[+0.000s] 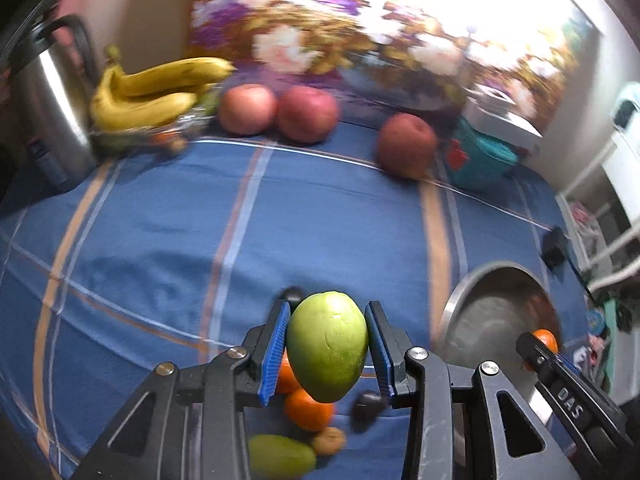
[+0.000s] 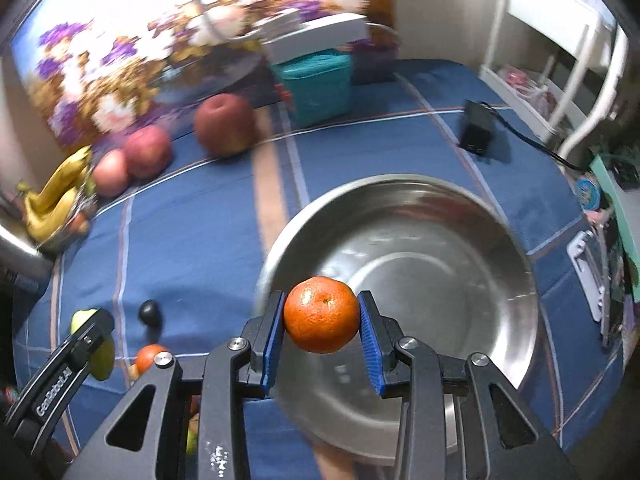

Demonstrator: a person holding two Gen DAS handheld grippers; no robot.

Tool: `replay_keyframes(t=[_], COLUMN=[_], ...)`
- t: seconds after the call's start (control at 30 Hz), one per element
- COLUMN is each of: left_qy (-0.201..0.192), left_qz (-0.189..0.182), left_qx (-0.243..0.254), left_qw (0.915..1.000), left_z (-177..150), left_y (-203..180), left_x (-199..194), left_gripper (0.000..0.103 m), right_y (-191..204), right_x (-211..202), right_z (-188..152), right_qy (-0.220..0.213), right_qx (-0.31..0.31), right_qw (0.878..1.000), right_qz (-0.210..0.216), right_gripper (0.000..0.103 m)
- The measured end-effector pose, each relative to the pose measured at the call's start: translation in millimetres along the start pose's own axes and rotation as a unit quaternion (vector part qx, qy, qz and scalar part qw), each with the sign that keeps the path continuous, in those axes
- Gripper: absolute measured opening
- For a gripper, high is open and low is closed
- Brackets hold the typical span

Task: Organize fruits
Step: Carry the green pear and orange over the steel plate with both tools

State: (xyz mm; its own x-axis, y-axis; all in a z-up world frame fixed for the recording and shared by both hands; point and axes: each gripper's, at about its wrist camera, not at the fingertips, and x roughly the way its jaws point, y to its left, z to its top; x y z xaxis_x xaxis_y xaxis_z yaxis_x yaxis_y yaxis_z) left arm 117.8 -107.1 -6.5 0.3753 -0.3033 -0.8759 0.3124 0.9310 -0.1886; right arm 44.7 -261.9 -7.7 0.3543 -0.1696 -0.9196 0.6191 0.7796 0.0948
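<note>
My left gripper [image 1: 327, 344] is shut on a green mango [image 1: 327, 346], lifted above the blue checked cloth [image 1: 200, 220]. Under it lie two oranges [image 1: 308, 408], another green fruit [image 1: 280, 458] and a small brown fruit [image 1: 329, 440]. My right gripper [image 2: 321, 316] is shut on an orange [image 2: 321, 314], held over the near left rim of a steel bowl [image 2: 440, 216]. The left view shows that bowl [image 1: 472, 320] to the right, with the right gripper and its orange [image 1: 545, 340] beside it. Three red apples [image 1: 306, 114] and a banana bunch [image 1: 152, 92] lie at the far side.
A steel kettle [image 1: 44, 112] stands at the far left beside the bananas. A teal box [image 2: 316, 84] with white boxes on top sits at the back. A black adapter [image 2: 476, 128] with its cable lies right of the bowl. A small dark round thing [image 2: 149, 312] rests on the cloth.
</note>
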Motion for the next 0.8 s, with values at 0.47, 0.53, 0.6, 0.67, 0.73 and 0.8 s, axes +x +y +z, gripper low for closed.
replay_keyframes(t=[0.47, 0.53, 0.6, 0.67, 0.73, 0.8], left_qy=[0.009, 0.010, 0.011, 0.013, 0.016, 0.017], left_qz=[-0.067, -0.073, -0.073, -0.072, -0.073, -0.074], left_qx=[0.098, 0.108, 0.121, 0.129, 0.133, 0.138], left_qw=[0.9928, 0.9914, 0.9899, 0.9889, 0.9883, 0.9874], left_z=[-15.3, -16.4, -18.2, -20.9, -22.6, -24.2], left_y=[-93.2, -99.9, -107.8, -112.6, -115.0, -118.2], left_x=[12.7, 14.1, 17.2, 19.5, 21.9, 23.3], left_gripper=[0.041, 0.041, 0.041, 0.041, 0.041, 0.041], right_y=[-86.3, -95.3, -103.3, -110.9, -115.4, -117.0], right_x=[-0.5, -1.8, -2.8, -4.2, -5.8, -7.0], right_z=[8.1, 4.8, 2.5, 1.4, 0.2, -0.2], right_qy=[0.001, -0.002, -0.004, -0.007, -0.009, -0.011], right_qx=[0.086, 0.094, 0.102, 0.110, 0.114, 0.115], right_qw=[0.994, 0.993, 0.992, 0.991, 0.990, 0.990], right_qz=[-0.067, -0.073, -0.076, -0.079, -0.078, -0.079], right_gripper=[0.037, 0.037, 0.037, 0.037, 0.037, 0.037])
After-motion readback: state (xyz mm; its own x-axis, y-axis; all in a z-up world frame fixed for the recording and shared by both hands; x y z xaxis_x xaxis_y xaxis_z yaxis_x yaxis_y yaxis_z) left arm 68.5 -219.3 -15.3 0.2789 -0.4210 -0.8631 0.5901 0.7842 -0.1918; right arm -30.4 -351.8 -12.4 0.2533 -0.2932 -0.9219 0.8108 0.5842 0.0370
